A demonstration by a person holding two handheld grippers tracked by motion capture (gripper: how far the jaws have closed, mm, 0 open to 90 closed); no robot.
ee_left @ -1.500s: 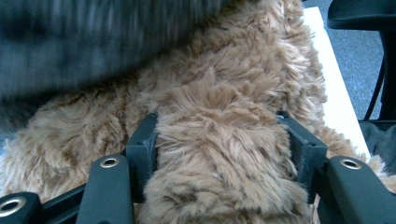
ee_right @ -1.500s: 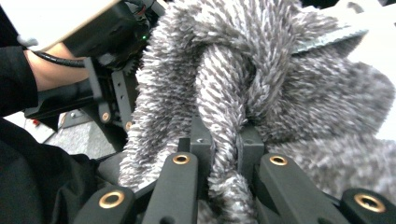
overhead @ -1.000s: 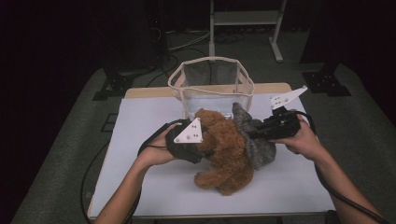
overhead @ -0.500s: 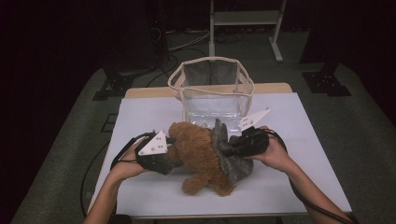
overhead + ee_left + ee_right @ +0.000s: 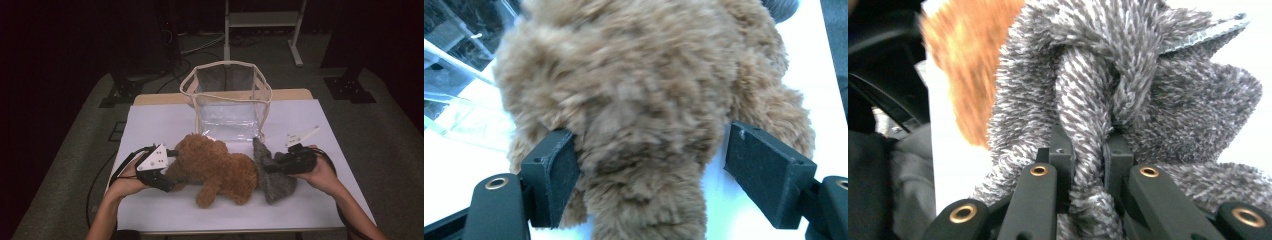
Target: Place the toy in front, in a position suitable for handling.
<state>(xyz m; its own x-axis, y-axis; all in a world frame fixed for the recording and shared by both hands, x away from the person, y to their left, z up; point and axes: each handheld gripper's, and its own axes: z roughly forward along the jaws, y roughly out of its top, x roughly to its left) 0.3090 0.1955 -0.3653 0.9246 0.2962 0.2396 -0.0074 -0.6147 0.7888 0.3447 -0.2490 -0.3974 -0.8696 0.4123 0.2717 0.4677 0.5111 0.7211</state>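
The brown plush dog [image 5: 215, 167] lies on the tabletop [image 5: 160, 120] before the clear bag [image 5: 227, 100], unpacked. The left tongs [image 5: 172, 167] have just been opening, astride its head without pinching; the right tongs [image 5: 267, 167] clamp the grey cloth [image 5: 275, 182] beside it, both things left to bag

I see the brown plush dog [image 5: 220, 167] lying near the worktop's [image 5: 160, 120] front edge, my left gripper [image 5: 172, 167] at its head, its jaws just opening; my right gripper [image 5: 270, 168] pinches the grey cloth [image 5: 275, 182] beside it.

The left claw [image 5: 649, 170] has been opening off the teddy bear [image 5: 215, 167].
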